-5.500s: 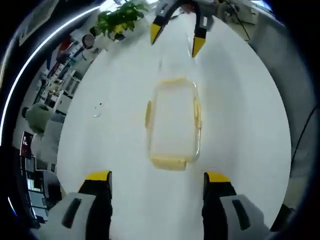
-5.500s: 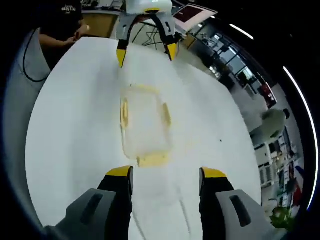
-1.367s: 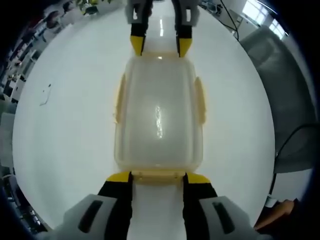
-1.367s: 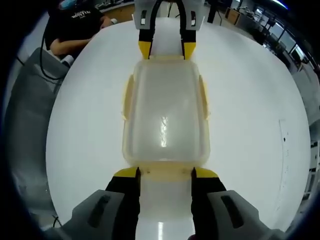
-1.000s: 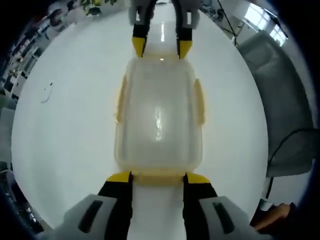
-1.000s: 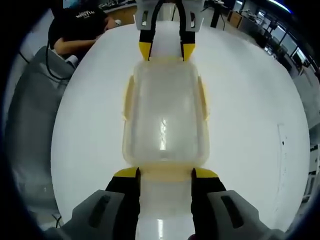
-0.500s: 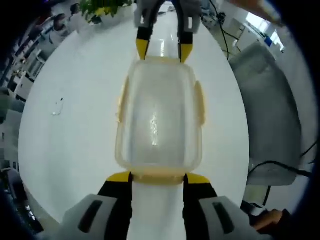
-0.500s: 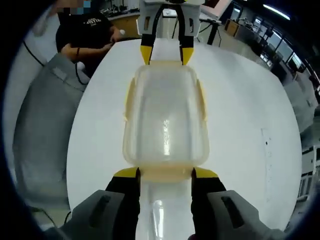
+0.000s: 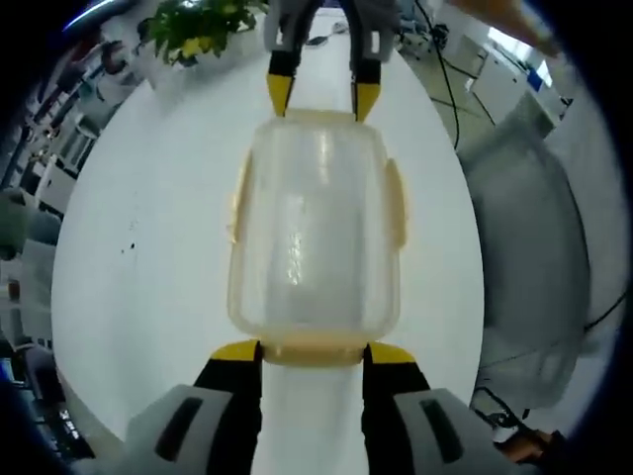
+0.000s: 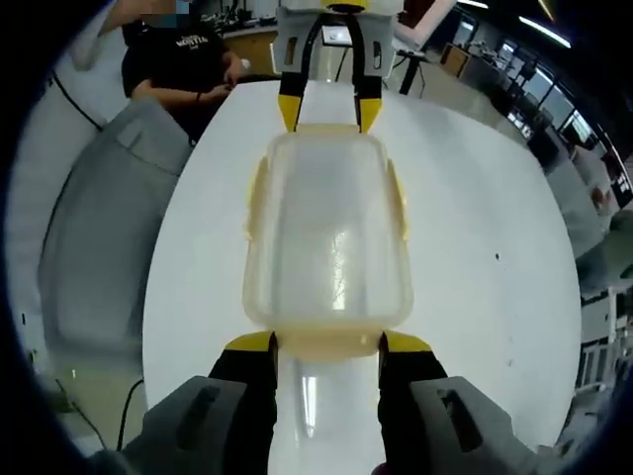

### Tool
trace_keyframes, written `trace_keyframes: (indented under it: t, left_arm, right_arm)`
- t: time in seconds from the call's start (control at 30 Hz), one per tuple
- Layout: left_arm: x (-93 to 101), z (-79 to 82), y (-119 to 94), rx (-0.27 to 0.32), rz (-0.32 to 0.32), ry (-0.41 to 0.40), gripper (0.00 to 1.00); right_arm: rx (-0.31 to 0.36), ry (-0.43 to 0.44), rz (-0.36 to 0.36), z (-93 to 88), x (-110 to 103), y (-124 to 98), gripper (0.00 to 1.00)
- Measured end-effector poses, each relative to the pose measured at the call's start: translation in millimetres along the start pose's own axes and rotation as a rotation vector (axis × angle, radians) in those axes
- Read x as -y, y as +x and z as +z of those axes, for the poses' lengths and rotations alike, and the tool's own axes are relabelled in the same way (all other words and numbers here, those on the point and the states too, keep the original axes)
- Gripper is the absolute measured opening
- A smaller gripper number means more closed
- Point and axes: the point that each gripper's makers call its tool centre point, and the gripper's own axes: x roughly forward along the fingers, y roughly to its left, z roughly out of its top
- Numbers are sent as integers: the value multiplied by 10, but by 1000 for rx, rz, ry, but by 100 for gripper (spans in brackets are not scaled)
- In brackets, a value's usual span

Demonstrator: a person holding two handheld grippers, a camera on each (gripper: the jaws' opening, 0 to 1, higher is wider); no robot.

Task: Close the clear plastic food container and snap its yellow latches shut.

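Clear plastic food container (image 9: pixel 314 233) (image 10: pixel 326 237) lid-on, held between both tools above white worktop (image 9: pixel 138 267) (image 10: pixel 495 297). Yellow side latches (image 9: pixel 395 203) (image 10: pixel 256 198) flared outward. Left hand-held gripper (image 9: pixel 313 349) (image 10: pixel 329 111) clamped on one end latch; right hand-held gripper (image 10: pixel 327 342) (image 9: pixel 321 95) clamped on opposite end latch. Potted plant (image 9: pixel 203 25) at worktop's far edge; grey chair (image 10: pixel 104 228) beside worktop.

- A glossy white round table (image 9: pixel 138 297) (image 10: pixel 495 327) spreads underneath.
- A leafy green potted plant (image 9: pixel 198 25) stands at its far edge.
- A grey padded chair (image 9: pixel 524 247) sits just beside the table.
- A person in a black printed T-shirt (image 10: pixel 178 54) sits at the rim, near another grey chair (image 10: pixel 104 228).
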Motion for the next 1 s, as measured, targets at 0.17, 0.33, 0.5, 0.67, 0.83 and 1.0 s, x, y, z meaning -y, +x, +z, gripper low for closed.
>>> trace_keyframes:
  t: [0.17, 0.33, 0.5, 0.67, 0.83, 1.0]
  left_arm:
    - [1, 256, 98, 9, 10, 5, 34]
    - [4, 488, 214, 19, 15, 9, 34]
    - [-53, 730, 260, 3, 7, -4, 34]
    - [-101, 972, 339, -4, 17, 27, 34]
    - [-95, 1152, 506, 2, 2, 25, 34]
    - [-152, 1276, 626, 2, -5, 20, 34]
  right_arm:
    - [-7, -3, -8, -240, -12, -100, 36]
    - [-19, -4, -9, -496, 13, -169, 36]
    - [-28, 4, -18, -746, 82, -237, 36]
    - [-25, 17, -28, -980, 125, -353, 36]
    - [-37, 10, -20, -1189, 129, -398, 36]
    - [-53, 2, -19, -1340, 167, -410, 36]
